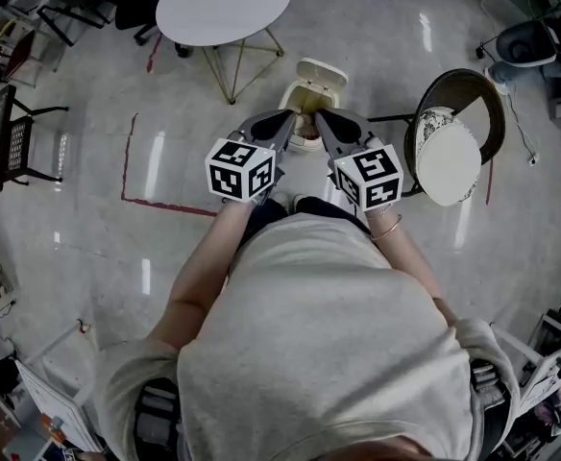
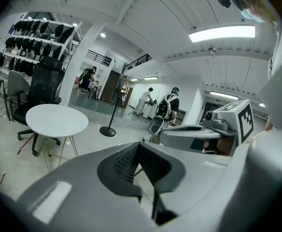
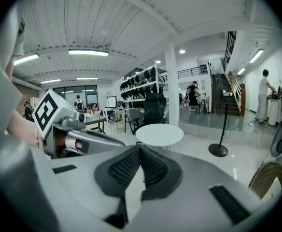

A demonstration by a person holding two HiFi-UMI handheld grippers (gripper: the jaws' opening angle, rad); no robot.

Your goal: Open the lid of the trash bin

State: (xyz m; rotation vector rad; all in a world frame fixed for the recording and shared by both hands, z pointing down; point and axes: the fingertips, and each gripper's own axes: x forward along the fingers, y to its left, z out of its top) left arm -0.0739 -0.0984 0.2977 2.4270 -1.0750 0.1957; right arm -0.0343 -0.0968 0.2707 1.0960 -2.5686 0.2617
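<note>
The glossy grey floor (image 1: 88, 248) carries a small cream trash bin (image 1: 306, 104), lid raised, between a round white table (image 1: 223, 3) and a round-seated chair (image 1: 449, 152). Red tape (image 1: 165, 203) lines it nearby.

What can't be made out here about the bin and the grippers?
- Front and base of the trash bin: head view, hidden behind the left gripper and right gripper.
- Its contents: head view, too small and dim.
- Whether either gripper touches it: head view looks from above; both gripper views look out across the room.
</note>
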